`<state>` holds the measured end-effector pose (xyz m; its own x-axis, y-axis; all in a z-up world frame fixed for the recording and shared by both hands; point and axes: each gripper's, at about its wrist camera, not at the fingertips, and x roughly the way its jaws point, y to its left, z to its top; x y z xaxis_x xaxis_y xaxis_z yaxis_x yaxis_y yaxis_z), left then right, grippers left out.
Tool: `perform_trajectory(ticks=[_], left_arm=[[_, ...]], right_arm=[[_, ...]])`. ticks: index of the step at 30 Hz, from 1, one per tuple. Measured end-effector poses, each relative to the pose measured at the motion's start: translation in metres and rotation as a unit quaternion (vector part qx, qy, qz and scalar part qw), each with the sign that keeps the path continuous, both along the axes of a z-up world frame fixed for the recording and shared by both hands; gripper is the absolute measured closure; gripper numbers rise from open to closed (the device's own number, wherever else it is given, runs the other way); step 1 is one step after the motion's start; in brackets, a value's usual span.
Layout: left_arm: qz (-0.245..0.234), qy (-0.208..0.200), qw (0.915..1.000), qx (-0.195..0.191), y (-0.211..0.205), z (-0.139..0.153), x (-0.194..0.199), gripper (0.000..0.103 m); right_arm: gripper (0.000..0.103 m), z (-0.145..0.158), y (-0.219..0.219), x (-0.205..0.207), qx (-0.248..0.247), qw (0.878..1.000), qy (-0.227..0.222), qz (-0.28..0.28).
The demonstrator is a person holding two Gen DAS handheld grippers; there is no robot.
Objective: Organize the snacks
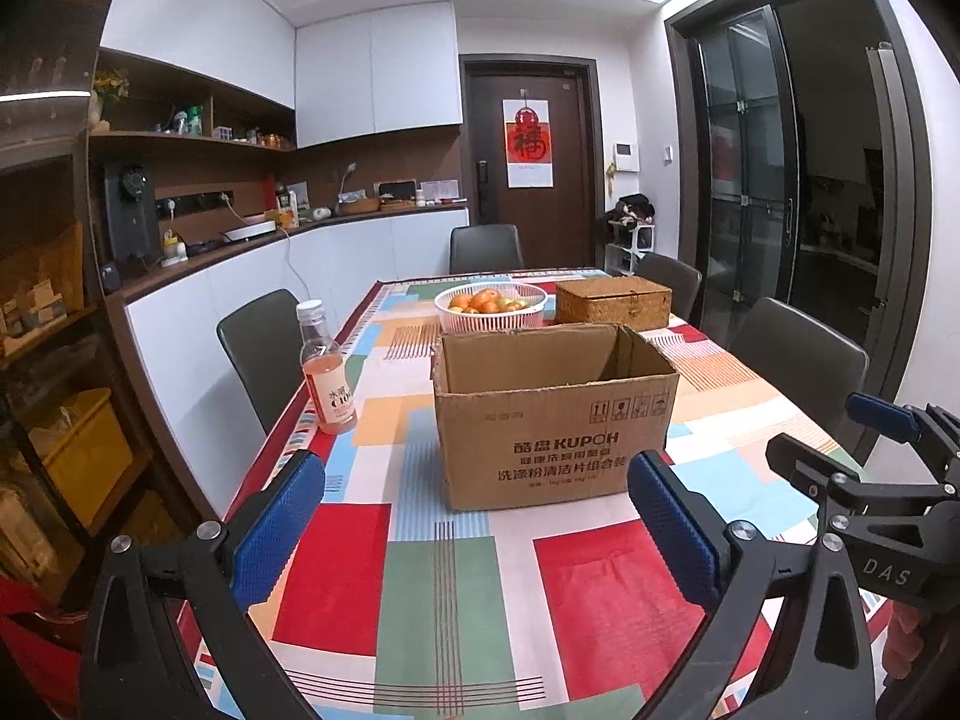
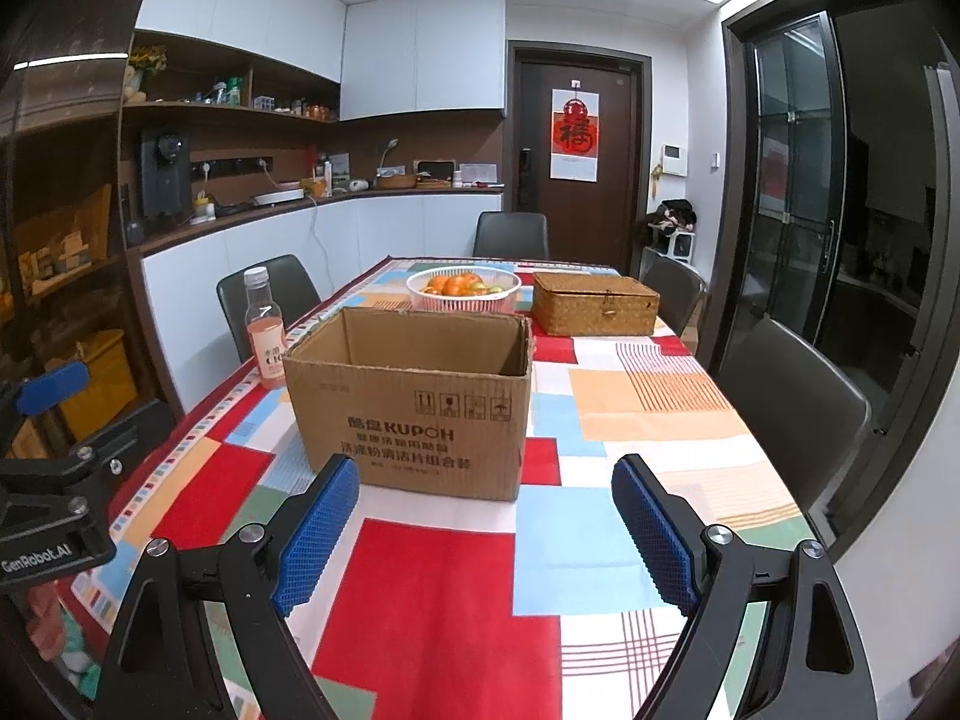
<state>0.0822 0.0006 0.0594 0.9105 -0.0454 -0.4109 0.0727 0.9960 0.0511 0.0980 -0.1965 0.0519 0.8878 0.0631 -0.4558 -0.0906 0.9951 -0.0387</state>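
An open cardboard box [image 1: 552, 420] stands in the middle of the table; it also shows in the right wrist view [image 2: 414, 402]. A pink drink bottle [image 1: 327, 378] with a white cap stands upright to its left, near the table's left edge, seen too in the right wrist view [image 2: 265, 336]. My left gripper [image 1: 474, 528] is open and empty, held above the tablecloth in front of the box. My right gripper [image 2: 486, 534] is open and empty, also in front of the box, to the right of the left one.
A white basket of oranges [image 1: 491, 306] and a woven lidded box [image 1: 612, 300] stand behind the cardboard box. Dark chairs [image 1: 264, 348] surround the table with its colourful cloth [image 1: 444, 570]. A counter runs along the left wall; a glass door is right.
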Motion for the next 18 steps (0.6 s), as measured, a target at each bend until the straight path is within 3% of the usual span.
perform_trajectory(ticks=[18], left_arm=[[0.004, -0.005, 0.9999, 0.012, -0.0052, -0.0026, -0.0059, 0.0]], right_arm=[[0.016, -0.0024, -0.0019, -0.0063, 0.009, 1.0, 0.0, 0.005]])
